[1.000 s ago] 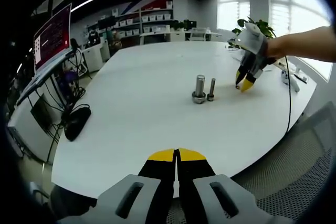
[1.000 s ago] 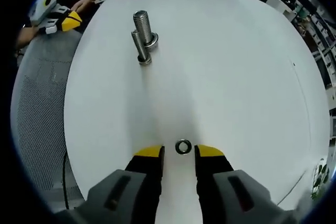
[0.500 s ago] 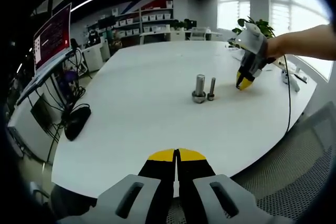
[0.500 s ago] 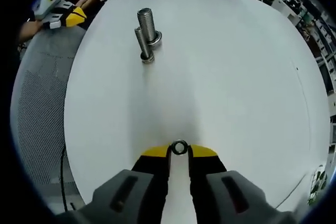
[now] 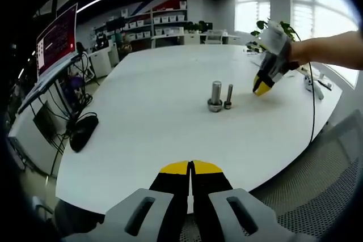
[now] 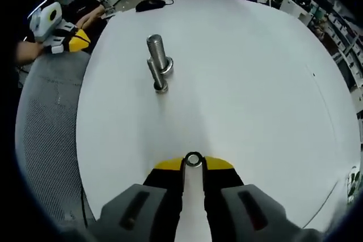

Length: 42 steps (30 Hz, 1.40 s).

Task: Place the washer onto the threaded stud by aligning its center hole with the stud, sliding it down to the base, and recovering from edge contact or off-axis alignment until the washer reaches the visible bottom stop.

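- Grippers: the right gripper (image 6: 193, 164) hung above the smooth white table (image 6: 255, 83), pinching the small round metal washer (image 6: 193, 159).
- The left gripper (image 5: 191, 168) was clenched, holding nothing.
- Two upright threaded metal studs (image 6: 157, 63) stood well apart from the washer.

Right claw (image 6: 193, 164) pinches washer (image 6: 193, 159) at its tips, seemingly just above white surface (image 6: 255, 83). Two upright studs (image 6: 157, 60) well ahead.

Left gripper (image 5: 191, 166) jaws closed; right gripper (image 6: 193, 163) jaws pinched together.
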{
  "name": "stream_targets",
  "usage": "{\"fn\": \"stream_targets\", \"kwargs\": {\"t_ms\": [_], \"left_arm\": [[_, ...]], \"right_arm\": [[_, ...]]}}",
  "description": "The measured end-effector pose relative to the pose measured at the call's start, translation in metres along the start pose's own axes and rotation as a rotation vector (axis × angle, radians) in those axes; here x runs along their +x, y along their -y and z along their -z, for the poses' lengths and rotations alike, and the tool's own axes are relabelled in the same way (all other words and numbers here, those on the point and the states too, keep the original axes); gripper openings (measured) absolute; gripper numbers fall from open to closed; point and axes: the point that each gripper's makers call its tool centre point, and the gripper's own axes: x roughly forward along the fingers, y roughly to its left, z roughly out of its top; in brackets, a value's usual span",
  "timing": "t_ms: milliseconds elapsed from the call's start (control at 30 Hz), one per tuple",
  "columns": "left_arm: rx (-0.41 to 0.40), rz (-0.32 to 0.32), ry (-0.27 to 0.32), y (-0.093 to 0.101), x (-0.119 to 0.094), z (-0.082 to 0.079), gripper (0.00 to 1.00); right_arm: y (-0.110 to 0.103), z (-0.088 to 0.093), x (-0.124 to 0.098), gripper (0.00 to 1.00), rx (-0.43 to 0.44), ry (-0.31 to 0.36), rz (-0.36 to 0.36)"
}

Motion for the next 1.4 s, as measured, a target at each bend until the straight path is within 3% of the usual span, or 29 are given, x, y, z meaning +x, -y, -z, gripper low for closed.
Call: {"fn": "stream_targets", "kwargs": {"t_ms": [167,433,633,1033,1400], "left_arm": [[0.000,-0.001,-0.004,0.000,0.000,0.001,0.00],[0.000,-0.003,-0.001,-0.001,0.000,0.000,0.00],[-0.001,-0.002,0.000,-0.001,0.000,0.000,0.00],[-0.004,-0.002,0.003,-0.001,0.000,0.000,0.00],[-0.012,-0.003,0.015,-0.001,-0.001,-0.002,0.00]], "right_arm": [[-0.014,-0.028,-0.003,0.14,-0.007,0.061,-0.023],[-0.028,-0.068,-0.012,0.14,-0.087,0.125,-0.019],[-0.036,-0.087,-0.015,0.14,-0.142,0.134,-0.018],[-0.037,-0.095,0.001,0.14,-0.268,0.036,0.009],[-0.039,-0.094,0.010,0.14,-0.298,-0.017,-0.003]]}}
